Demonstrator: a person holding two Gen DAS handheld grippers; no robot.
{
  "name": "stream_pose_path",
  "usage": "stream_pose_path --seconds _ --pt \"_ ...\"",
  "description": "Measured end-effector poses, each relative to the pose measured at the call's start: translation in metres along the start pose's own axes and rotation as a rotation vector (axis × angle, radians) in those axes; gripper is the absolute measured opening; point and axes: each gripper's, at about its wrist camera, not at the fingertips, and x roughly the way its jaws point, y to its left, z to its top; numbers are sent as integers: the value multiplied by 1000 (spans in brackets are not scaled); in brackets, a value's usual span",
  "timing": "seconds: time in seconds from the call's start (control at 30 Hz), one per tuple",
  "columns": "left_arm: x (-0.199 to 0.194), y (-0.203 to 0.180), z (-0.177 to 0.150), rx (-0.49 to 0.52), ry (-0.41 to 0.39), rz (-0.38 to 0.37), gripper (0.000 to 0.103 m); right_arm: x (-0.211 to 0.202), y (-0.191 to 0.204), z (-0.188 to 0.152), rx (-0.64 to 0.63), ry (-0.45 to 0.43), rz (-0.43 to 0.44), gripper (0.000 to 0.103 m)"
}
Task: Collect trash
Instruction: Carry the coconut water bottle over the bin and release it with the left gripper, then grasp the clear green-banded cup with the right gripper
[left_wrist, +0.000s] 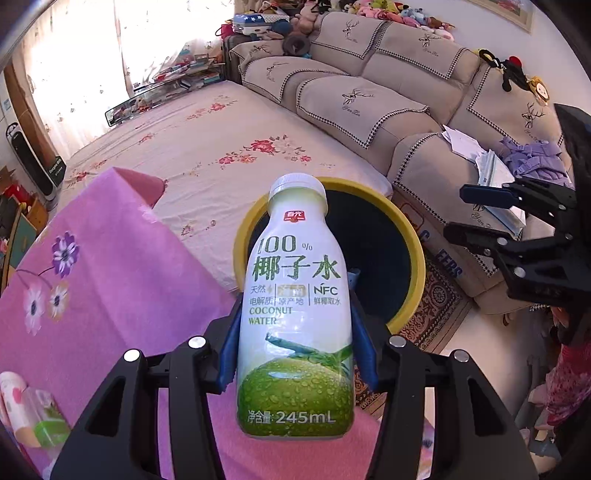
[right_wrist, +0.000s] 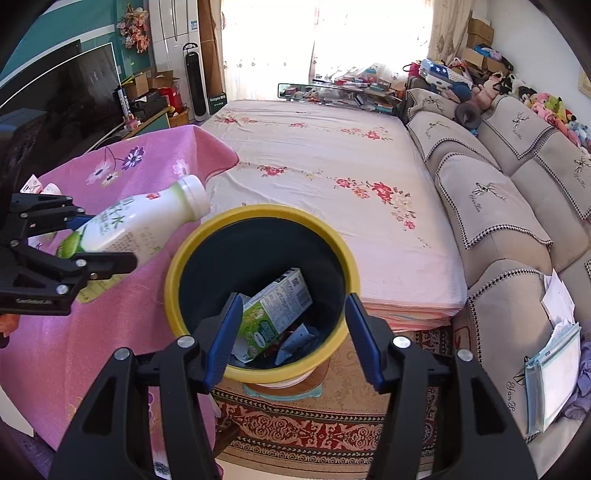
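Note:
My left gripper (left_wrist: 295, 295) is shut on a white coconut water bottle (left_wrist: 295, 306) with a green label, cap pointing at the yellow-rimmed bin (left_wrist: 413, 258) just beyond. In the right wrist view the bottle (right_wrist: 136, 225) hangs over the pink tablecloth, left of the bin (right_wrist: 192, 243), held by the left gripper (right_wrist: 107, 240). My right gripper (right_wrist: 293, 306) is open and empty above the bin's near rim. A green carton (right_wrist: 273, 310) and scraps lie in the bin. The right gripper (left_wrist: 458, 212) also shows at the right of the left wrist view.
A pink flowered tablecloth (left_wrist: 92, 266) covers the table, with small cartons (left_wrist: 33, 413) at its near left. A bed with floral sheet (right_wrist: 332, 173) lies behind the bin. A beige sofa (right_wrist: 498, 206) stands to the right. A patterned rug (right_wrist: 314, 428) lies below.

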Motion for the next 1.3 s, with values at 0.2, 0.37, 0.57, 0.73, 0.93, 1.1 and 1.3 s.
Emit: stream_pose_path --seconds 0.2,0.37,0.57,0.73,0.93,1.1,1.3 --pt "46 -20 35 11 17 17 64 2 -26 -6 35 8 -11 60" --pt "30 -25 39 5 -44 50 84 7 -27 -10 38 18 -9 60" --pt "-32 -12 4 -47 -119 105 89 7 -5 -7 16 14 14 60" --pt "-99 18 -61 -138 -177 154 94 10 36 4 -11 5 67 60" --pt "-176 77 -174 -304 -197 247 96 28 138 32 -126 10 204 60" --pt "-223 125 -261 -453 -207 383 98 40 235 55 -249 18 311 60" --pt "-242 166 -334 -589 -205 438 98 49 325 72 -310 30 397 60"
